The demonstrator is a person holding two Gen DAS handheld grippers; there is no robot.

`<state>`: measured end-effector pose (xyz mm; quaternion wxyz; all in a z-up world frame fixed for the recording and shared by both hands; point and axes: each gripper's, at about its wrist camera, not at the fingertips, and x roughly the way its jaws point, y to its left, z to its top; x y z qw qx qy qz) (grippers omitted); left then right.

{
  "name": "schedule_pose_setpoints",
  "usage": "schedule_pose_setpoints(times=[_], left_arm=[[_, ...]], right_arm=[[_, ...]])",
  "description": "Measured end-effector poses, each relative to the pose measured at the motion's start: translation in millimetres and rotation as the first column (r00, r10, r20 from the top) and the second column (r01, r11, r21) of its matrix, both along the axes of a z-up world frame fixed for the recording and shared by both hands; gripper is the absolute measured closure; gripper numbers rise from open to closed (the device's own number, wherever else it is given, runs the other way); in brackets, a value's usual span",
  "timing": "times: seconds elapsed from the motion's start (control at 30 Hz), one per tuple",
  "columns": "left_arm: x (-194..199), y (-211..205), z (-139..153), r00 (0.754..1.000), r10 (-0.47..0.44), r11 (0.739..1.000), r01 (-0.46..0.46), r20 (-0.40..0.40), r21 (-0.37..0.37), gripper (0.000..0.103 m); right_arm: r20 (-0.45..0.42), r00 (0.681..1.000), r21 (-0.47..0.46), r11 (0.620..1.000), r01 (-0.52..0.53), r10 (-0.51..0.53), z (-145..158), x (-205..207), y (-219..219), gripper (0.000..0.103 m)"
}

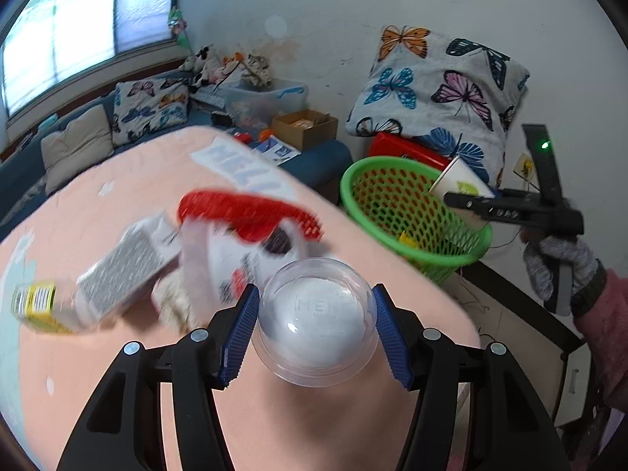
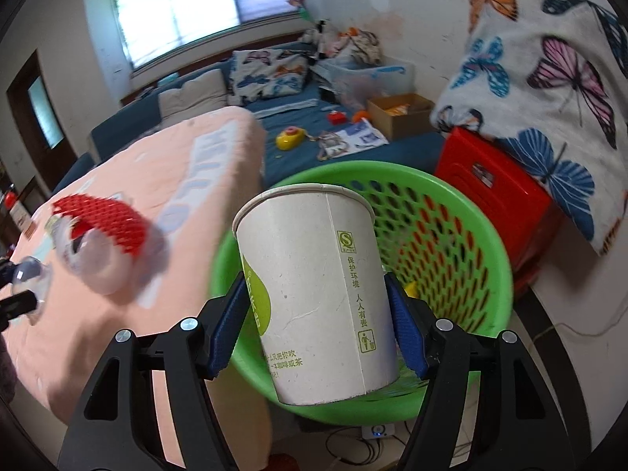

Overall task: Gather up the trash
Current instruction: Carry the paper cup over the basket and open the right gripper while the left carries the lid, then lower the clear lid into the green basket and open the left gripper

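My left gripper [image 1: 315, 292] is shut on a clear plastic cup [image 1: 316, 318], its blue pads pressing both sides, above the pink-clothed table [image 1: 117, 212]. Behind it lie blurred pieces of trash: a red mesh wrapper [image 1: 251, 212], a white-grey box [image 1: 125, 267] and a yellow-labelled can [image 1: 35, 300]. My right gripper [image 2: 314, 274] is shut on a white paper cup [image 2: 314, 294] with green print, held upright over the green mesh basket [image 2: 451, 243]. The left wrist view shows that paper cup [image 1: 459, 180] at the rim of the basket [image 1: 392, 204], off the table's right edge.
A red plastic stool [image 2: 494, 180] and a butterfly-print pillow [image 2: 549, 90] stand behind the basket. A blue sofa [image 2: 298, 117] along the wall carries cushions, toys, a cardboard box [image 2: 396, 114] and a clear bin. A gloved hand [image 1: 561, 271] holds the right gripper. Cables lie on the floor.
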<state>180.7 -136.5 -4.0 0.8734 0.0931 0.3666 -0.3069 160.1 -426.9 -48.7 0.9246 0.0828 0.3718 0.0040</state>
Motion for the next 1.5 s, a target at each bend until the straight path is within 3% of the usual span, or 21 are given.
schedule_pose_setpoints(times=[0.57, 1.2, 1.3, 1.5], left_arm=[[44.3, -103.3, 31.1, 0.993, -0.116, 0.993, 0.116, 0.033, 0.005, 0.046], [78.6, -194.3, -0.2, 0.985, -0.164, 0.985, 0.166, -0.047, 0.049, 0.046], [79.7, -198.8, -3.4, 0.984, -0.171, 0.984, 0.173, -0.052, 0.047, 0.038], [77.4, -201.5, -8.4, 0.983, -0.179, 0.983, 0.181, -0.046, 0.042, 0.033]], right_arm=[[-0.008, 0.997, 0.053, 0.996, 0.071, -0.071, -15.5, -0.5, -44.2, 0.028], [0.041, 0.996, 0.069, 0.994, 0.079, -0.082, -5.8, -45.4, -49.3, 0.028], [0.040, 0.996, 0.073, 0.994, 0.083, -0.086, -7.0, -47.0, -50.7, 0.028], [0.036, 0.995, 0.083, 0.993, 0.086, -0.089, -9.1, -49.7, -50.7, 0.028]])
